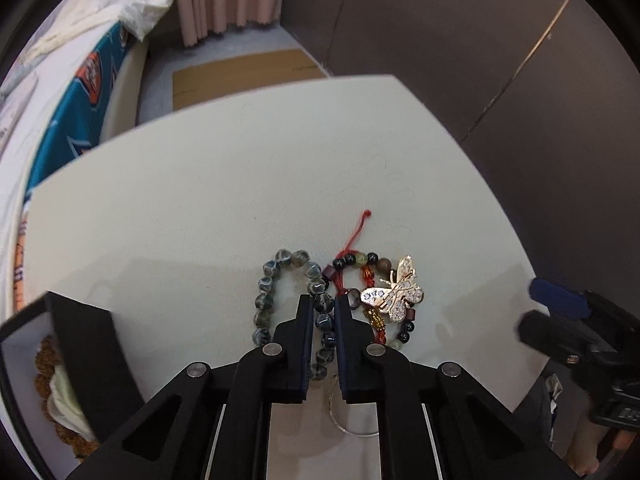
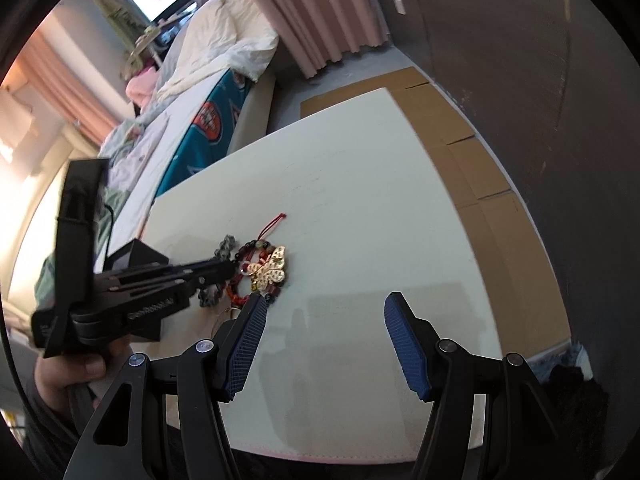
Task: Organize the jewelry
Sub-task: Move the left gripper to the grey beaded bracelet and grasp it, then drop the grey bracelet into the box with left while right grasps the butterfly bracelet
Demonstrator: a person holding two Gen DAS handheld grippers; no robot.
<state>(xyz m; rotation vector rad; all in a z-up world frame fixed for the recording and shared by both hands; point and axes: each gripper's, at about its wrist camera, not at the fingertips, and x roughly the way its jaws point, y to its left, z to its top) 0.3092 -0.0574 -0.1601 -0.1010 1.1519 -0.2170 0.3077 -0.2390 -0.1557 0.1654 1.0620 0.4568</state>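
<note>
A grey-blue glass bead bracelet [image 1: 276, 280] lies on the white table [image 1: 200, 200]. My left gripper [image 1: 323, 308] is shut on the bracelet's right side. Touching it on the right lies a multicoloured bead bracelet with a red cord [image 1: 360, 268], and a gold butterfly brooch [image 1: 394, 292] rests on that. A thin silver ring [image 1: 352, 420] lies under my left gripper. My right gripper [image 2: 324, 312] is open and empty above the table, to the right of the jewelry [image 2: 266, 272]. The left gripper also shows in the right wrist view [image 2: 224, 270].
An open black jewelry box [image 1: 72, 344] with a brown bead strand and a white cushion stands at the table's left front. A bed [image 2: 192, 120] with a teal cover is beyond the table on the left. Cardboard [image 2: 460, 140] lies on the floor, and a dark wall is on the right.
</note>
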